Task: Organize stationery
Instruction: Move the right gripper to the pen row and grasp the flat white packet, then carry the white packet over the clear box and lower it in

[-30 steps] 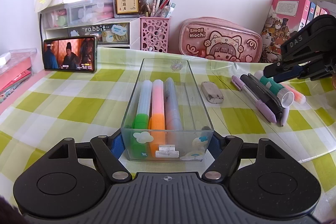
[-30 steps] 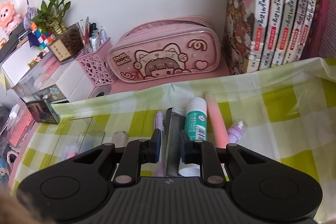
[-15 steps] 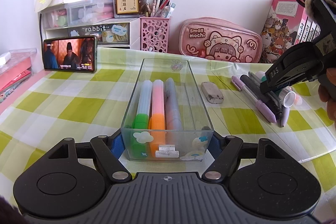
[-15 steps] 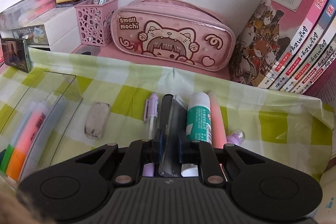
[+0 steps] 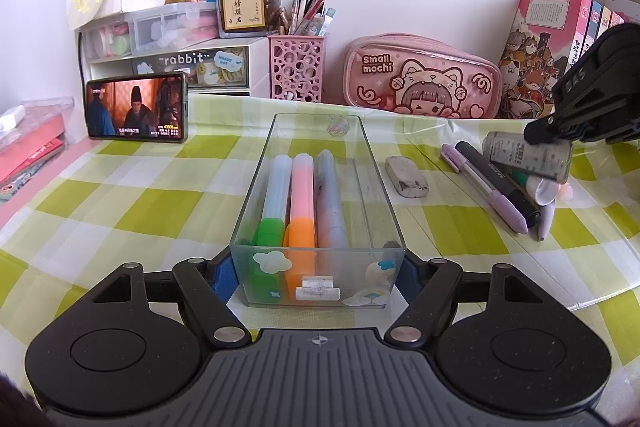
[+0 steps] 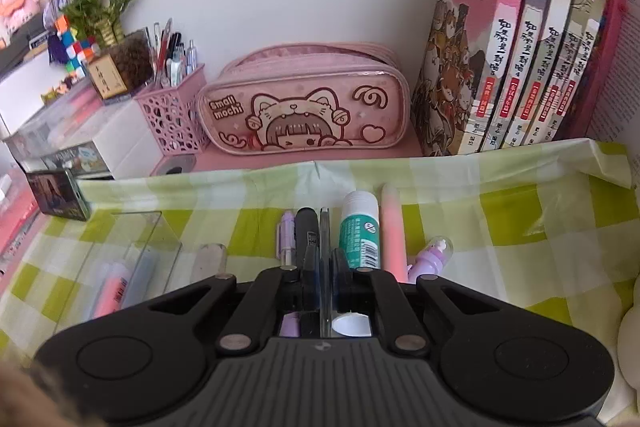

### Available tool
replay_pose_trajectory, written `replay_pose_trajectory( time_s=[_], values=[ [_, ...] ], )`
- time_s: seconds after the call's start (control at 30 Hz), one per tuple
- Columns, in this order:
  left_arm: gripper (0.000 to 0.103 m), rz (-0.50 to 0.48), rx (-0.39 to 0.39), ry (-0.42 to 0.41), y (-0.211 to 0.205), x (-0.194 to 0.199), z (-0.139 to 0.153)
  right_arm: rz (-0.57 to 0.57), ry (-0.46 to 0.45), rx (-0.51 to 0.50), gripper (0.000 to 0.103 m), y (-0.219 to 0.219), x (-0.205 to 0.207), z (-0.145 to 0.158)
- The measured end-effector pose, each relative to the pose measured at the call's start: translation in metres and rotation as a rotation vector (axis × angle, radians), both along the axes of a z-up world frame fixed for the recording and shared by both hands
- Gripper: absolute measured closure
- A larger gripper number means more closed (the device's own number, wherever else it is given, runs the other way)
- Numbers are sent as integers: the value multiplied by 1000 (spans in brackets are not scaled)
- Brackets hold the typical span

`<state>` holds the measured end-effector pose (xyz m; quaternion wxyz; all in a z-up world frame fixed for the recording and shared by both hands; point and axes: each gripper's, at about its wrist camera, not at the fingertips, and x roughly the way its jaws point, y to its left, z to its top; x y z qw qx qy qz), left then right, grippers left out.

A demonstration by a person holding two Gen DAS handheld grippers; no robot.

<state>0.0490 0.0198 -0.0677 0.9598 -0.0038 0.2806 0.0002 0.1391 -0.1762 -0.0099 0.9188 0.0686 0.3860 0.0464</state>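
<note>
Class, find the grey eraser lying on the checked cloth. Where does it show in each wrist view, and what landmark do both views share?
Left wrist view: the eraser lies right of centre, just right of the clear tray.
Right wrist view: the eraser lies left of centre, partly hidden behind the claw body.
Shared landmark: the pink "Small mochi" pencil case.

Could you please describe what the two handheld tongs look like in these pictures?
Both tongs, left and right, are matte black speckled plastic: a ribbed grey centre plate, two round discs, angular linkage arms with silver pivot pins, and blue pads on the fingers. White "DAS" lettering marks the right one's side.
</note>
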Motion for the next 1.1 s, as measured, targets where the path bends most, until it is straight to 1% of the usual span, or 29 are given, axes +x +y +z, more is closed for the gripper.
replay_pose_trajectory(
  time_s=[0.1,0.3,0.47,0.6,1.1],
  values=[
    [30,0,-1,-1,0,0,0,3,-13,63,93,-3,-5,6],
    [30,0,-1,-1,0,-1,0,38,-27,154,93,2,-14,14],
    [30,0,-1,-1,0,-1,0,89,-55,201,93,15,-24,26],
    [30,0,-1,-1,0,-1,0,136,-52,247,93,26,-27,30],
    [30,1,-3,-1,1,-1,0,237,-31,293,93,55,-36,29]
  ],
)
